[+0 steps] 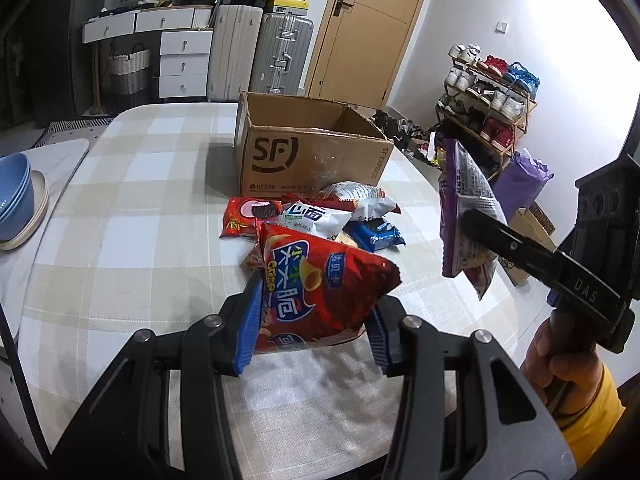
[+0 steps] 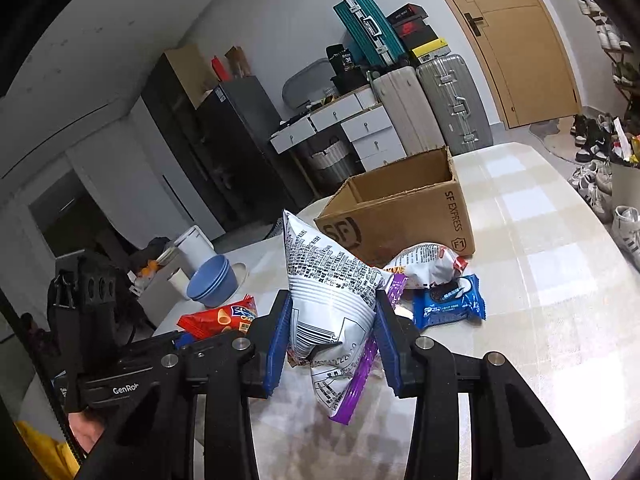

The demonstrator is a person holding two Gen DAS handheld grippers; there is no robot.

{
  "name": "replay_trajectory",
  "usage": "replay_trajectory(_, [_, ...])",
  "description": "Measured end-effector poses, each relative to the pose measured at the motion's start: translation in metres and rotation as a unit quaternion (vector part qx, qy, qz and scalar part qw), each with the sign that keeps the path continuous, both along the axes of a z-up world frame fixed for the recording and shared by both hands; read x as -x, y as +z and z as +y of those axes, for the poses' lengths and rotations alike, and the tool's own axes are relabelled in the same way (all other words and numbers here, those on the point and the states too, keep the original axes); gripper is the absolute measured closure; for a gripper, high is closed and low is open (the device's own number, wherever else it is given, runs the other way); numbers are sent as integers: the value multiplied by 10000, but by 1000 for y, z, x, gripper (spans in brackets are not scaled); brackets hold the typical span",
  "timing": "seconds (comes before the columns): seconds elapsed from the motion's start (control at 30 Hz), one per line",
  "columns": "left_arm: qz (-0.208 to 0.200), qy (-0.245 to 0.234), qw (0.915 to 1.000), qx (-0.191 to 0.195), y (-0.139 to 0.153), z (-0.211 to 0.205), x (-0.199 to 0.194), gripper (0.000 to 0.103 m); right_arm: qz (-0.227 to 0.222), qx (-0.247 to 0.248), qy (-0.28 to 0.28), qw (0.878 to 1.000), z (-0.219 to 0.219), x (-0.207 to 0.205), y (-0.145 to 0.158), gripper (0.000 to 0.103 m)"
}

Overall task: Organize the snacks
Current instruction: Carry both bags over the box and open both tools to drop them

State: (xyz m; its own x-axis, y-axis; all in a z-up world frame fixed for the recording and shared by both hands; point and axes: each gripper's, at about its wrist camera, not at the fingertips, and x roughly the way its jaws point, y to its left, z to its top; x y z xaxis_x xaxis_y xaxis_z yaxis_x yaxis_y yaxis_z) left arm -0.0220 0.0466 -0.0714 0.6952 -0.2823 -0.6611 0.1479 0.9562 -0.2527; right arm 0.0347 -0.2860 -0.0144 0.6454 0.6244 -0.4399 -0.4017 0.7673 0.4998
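**Both claws hold snack bags above the desk**

The left claw (image 1: 312,332) pinches a red chip bag (image 1: 320,288) between its blue pads, lifted off the checked desk (image 1: 132,208). The right claw (image 2: 332,336) is clamped on a purple-and-white snack bag (image 2: 332,292), also held clear of the desk. Beyond them lies a small heap of snacks, among them a blue cookie pack (image 2: 448,304). Just behind the heap stands an open cardboard box (image 1: 312,152).

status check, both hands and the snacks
Left gripper shut on red chip bag. Right gripper shut on purple bag. Cardboard box open, path clear.
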Motion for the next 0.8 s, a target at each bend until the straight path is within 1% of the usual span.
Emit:
replay_trajectory(0.13, [79,5,10000,37,1,2,-3,61,141,-260,1,9996,-5,-5,-4,63])
replay_trajectory(0.2, [31,-8,10000,1,4,3,-3,61,130,-268,-38,9995,-6,-6,-3,63])
replay_trajectory(0.37, [-49,20,9999,92,14,8,-14,61,50,-250,-38,9997,-6,-12,3,63])
replay_trajectory(0.47, [-96,30,9999,113,21,11,-24,61,-45,-186,6,9998,-4,-18,10,63])
replay_trajectory(0.7, [-347,9,9994,-36,46,10,-51,61,-355,-34,118,9993,1,-39,37,63])
replay_trajectory(0.8, [-475,66,9988,59,64,17,-64,61,-429,26,120,9990,4,-53,49,63])
